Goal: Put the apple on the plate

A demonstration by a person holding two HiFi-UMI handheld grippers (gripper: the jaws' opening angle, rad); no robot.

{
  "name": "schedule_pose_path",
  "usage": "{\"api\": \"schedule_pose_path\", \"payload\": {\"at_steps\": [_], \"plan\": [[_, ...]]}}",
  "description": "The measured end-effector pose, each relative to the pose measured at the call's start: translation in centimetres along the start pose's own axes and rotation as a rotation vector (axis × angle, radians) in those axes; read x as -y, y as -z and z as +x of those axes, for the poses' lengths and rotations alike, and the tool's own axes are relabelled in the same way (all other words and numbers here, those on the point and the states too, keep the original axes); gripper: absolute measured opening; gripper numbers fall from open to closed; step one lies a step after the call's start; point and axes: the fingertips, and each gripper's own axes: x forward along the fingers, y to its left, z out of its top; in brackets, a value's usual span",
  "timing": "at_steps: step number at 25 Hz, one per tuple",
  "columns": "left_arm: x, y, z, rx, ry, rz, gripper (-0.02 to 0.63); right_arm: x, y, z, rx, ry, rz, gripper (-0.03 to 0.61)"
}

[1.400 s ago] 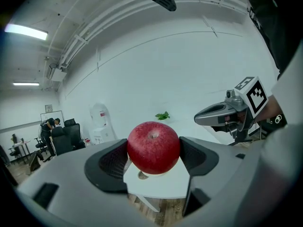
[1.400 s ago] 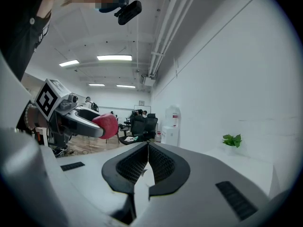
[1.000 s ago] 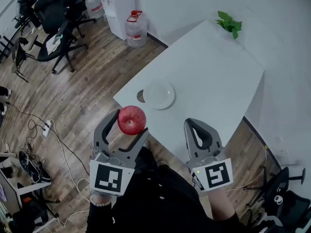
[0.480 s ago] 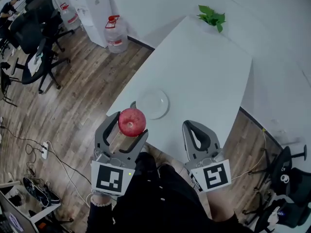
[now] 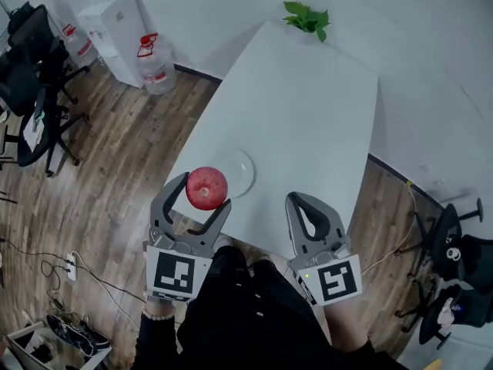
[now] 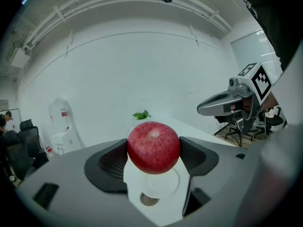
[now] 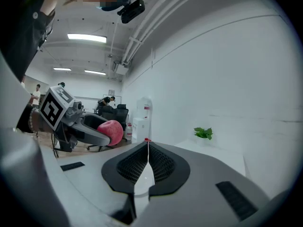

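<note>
Left gripper (image 5: pixel 202 199) has the apple (image 5: pixel 206 188) clamped between its two jaws, pads pressing it from either side, stem dimple facing up in the left gripper view. The apple is in the air, not on anything. The plate (image 5: pixel 245 168) sits on the near corner of the white table (image 5: pixel 308 106), and from the head view the apple overlaps its near-left edge. So the plate lies just ahead of the fingers and a touch to the right. The left gripper view agrees: the plate shows straight down the line of the jaws, under the apple. How high the apple hangs above it I cannot tell. The right gripper (image 5: pixel 306 200) has its jaws together on nothing, off to the side, near the table edge. This one belongs to the left hand: a short push forward, then down.
</note>
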Motion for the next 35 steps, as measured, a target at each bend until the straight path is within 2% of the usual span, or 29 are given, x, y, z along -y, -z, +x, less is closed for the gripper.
{"api": "schedule_pose_path", "payload": {"at_steps": [5,10,18,25,35], "plan": [[0.1,0.8,2.7,-0.034,0.037,-0.035,0.347,1.6,0.5,-0.3,-0.022,0.069,0.006,0.043],[0.4,2.3,5.4,-0.021,0.102,0.030,0.347,2.6,1.3,-0.6,-0.047,0.129,0.024,0.043],[0.6,5.5,9.0,-0.064,0.158,0.033,0.347,3.8,2.2,-1.0,-0.077,0.214,0.049,0.043],[2.2,10.1,11.1,-0.141,0.203,0.012,0.347,4.0,3.4,-2.0,-0.119,0.268,0.071,0.043],[3.1,14.2,14.3,-0.205,0.230,0.053,0.347,3.9,5.0,-3.0,-0.168,0.321,0.089,0.043]]}}
